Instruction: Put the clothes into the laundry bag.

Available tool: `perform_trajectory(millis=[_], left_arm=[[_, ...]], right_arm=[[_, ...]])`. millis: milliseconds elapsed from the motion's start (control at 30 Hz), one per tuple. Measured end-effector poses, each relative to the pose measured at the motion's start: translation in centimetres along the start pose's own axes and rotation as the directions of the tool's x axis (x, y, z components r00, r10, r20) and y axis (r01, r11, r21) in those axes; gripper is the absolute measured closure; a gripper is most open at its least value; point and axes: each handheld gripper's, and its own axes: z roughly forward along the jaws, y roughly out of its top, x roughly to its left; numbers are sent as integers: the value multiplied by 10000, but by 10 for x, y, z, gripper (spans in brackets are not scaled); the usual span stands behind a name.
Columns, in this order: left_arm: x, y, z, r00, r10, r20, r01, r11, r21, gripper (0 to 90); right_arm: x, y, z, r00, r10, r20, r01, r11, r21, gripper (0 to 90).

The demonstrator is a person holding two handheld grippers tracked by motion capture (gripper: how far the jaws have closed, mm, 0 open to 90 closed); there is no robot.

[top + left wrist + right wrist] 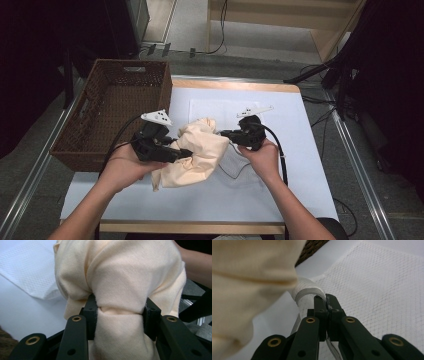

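A bunched cream garment (202,152) hangs just over the middle of the white table. My left gripper (186,153) comes in from its left and is shut on a thick fold of it; in the left gripper view the cream garment (125,272) bulges out between the pads of the left gripper (120,310). A white mesh bag (220,107) lies flat behind and under the garment. My right gripper (223,133) is shut on the bag's zippered rim (308,291), lifting that edge beside the garment; the right gripper (327,298) has its jaws pressed together on it.
A brown wicker basket (162,95) stands at the table's left rear corner, partly overhanging the edge. The white table cover (280,195) stretches bare toward the front and right. Cables and wooden furniture lie on the floor beyond the far edge.
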Motion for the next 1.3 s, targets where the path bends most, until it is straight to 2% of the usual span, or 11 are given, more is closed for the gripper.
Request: perform_trajectory(millis=[200, 367, 533, 700, 733, 767, 933, 967, 1100, 1200, 1300], left_arm=[[-5, -8, 11, 9997, 81, 223, -81, 10000, 22, 589], [-11, -9, 16, 9991, 210, 366, -200, 9994, -284, 588], [-15, -9, 32, 9990, 436, -61, -438, 9985, -324, 588], [-15, -19, 54, 9988, 468, -161, -468, 9989, -15, 588], [-15, -19, 54, 9988, 468, -161, -468, 9989, -15, 588], [-15, -23, 61, 9992, 398, -93, -398, 9992, -13, 588], [-18, -30, 71, 9990, 432, 63, -432, 9990, 57, 588], [-23, -30, 72, 9978, 654, 92, -654, 9978, 52, 588], [-29, -24, 74, 9962, 835, 233, -832, 9964, -133, 588], [-28, -22, 79, 9971, 748, 131, -747, 9972, -76, 588], [-17, -26, 96, 9993, 352, -101, -349, 9990, 290, 588]], right_arm=[[-1, 0, -1, 10000, 33, -8, -33, 10000, 5, 886], [1, 1, -1, 10000, -9, -38, 9, 10000, -12, 886], [1, 1, -2, 10000, 60, -8, -60, 10000, -55, 886], [-1, 1, -3, 10000, 94, 15, -94, 9999, -38, 886], [-1, 1, -3, 10000, 94, 15, -94, 9999, -38, 886], [-1, 1, -4, 9999, 154, 63, -153, 9999, -17, 886], [-1, 1, -4, 9999, 153, 55, -153, 9998, -87, 886], [0, 1, -6, 10000, 64, 72, -63, 9999, -154, 886], [2, 2, -6, 10000, 73, 2, -73, 9998, -167, 886], [3, 2, -6, 10000, 24, -3, -24, 9998, -201, 887], [5, 3, -7, 10000, 15, 39, -15, 9999, -152, 886]])
